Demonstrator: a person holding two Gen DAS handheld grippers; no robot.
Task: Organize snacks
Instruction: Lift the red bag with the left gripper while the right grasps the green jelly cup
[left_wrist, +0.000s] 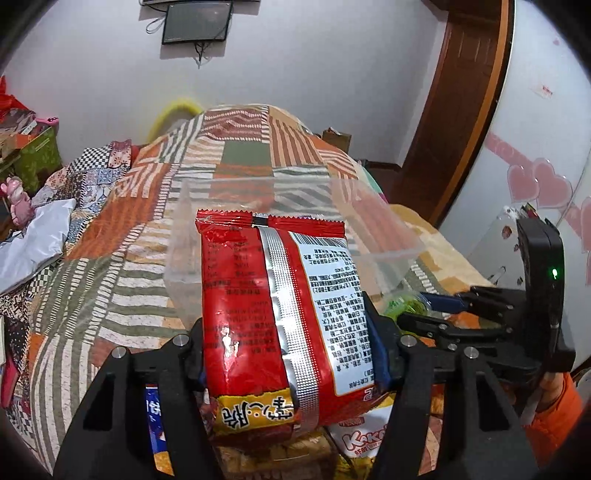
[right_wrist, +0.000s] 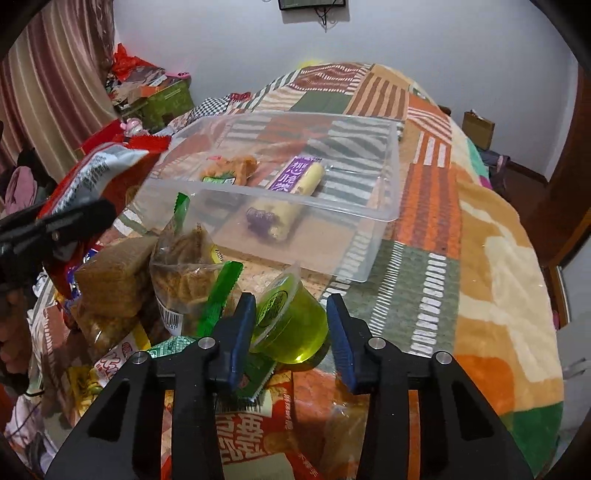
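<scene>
My left gripper (left_wrist: 288, 354) is shut on a large red snack bag (left_wrist: 280, 314) and holds it up in front of the clear plastic bin (left_wrist: 388, 254). The bag also shows at the left of the right wrist view (right_wrist: 103, 166). My right gripper (right_wrist: 291, 332) is open around a green jelly cup (right_wrist: 291, 325) that lies tilted on the snack pile, both pads a little apart from it. The bin (right_wrist: 384, 218) holds an orange snack pack (right_wrist: 231, 170) and a purple-and-yellow roll pack (right_wrist: 299, 177).
A heap of loose snack packs (right_wrist: 147, 288) lies left of and below the jelly cup. Everything rests on a bed with a patchwork quilt (right_wrist: 424, 206). Boxes and clutter (right_wrist: 155, 96) stand at the far left. A wooden door (left_wrist: 454, 110) is at the right.
</scene>
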